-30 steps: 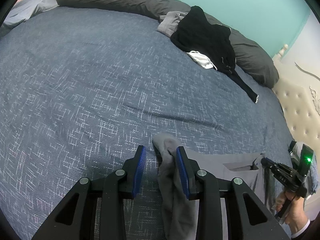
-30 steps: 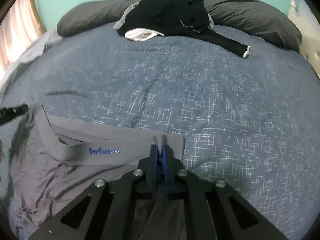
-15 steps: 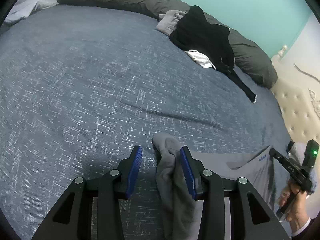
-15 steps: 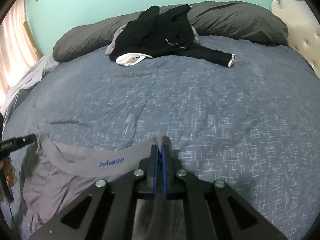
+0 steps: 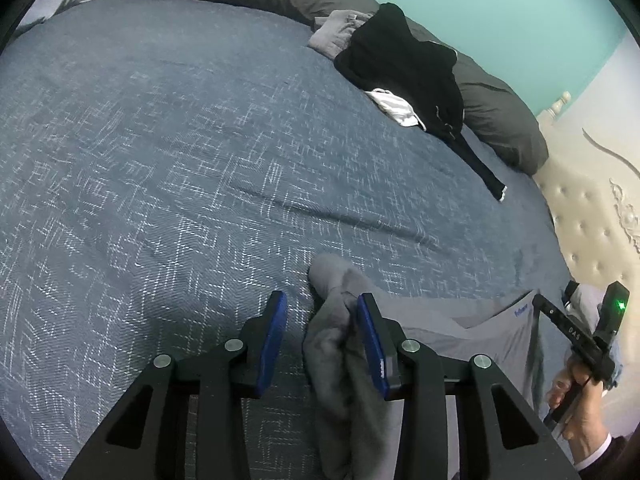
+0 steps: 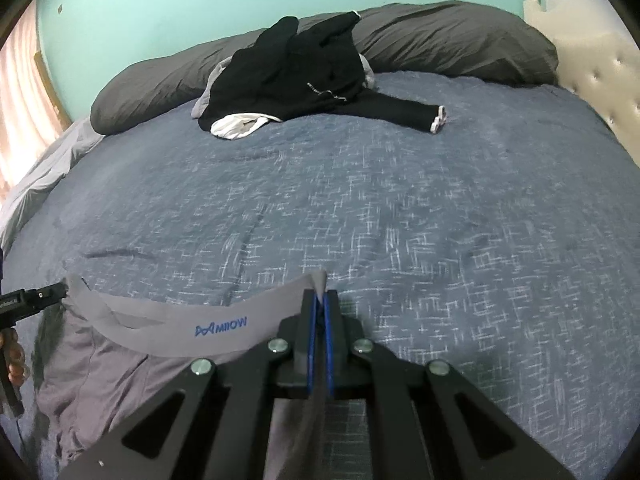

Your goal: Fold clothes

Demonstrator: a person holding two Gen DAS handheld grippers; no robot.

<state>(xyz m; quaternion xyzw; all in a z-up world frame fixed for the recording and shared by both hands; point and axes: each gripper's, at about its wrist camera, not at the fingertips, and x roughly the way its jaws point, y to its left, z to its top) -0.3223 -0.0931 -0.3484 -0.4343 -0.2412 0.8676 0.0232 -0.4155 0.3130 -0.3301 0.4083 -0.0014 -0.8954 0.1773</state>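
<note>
Gripping the waistband corner of the grey underwear (image 6: 160, 344), right tool (image 6: 319, 336) has its blue pads pressed together w/ the fabric pinched between them. Band reads "MIIOW" in blue, stretches from that pinch toward the left tool, lifted off the bed (image 6: 400, 200); rest of the garment sags below it onto the cover.

Left tool (image 5: 322, 328) sits partly apart, jaws closing at this moment; a bunched end of the same grey underwear (image 5: 340, 360) lies between the pads, resting against the right-side pad, w/ a clear gap to the left-side pad (image 5: 272, 340). Not clamped as far as seen. Cloth hangs down past the fingers toward the bottom edge.

Seen from the left wrist view, the right tool (image 5: 538, 300) is at the far end of the band, held by a hand (image 5: 576, 400) w/ a dark sleeve + white cuff; green light glows on its body.

Rel. to the underwear: blue patterned bed cover spreads out beyond it. Well beyond, near the far edge of the bed, a black garment (image 6: 296, 76) is heaped w/ one sleeve trailing out, a white piece (image 6: 236, 126) tucked at its edge. Behind the heap, long dark grey pillows (image 6: 452, 36) against a teal wall (image 6: 200, 0). Cream tufted headboard (image 5: 592, 232) off to the right side.
</note>
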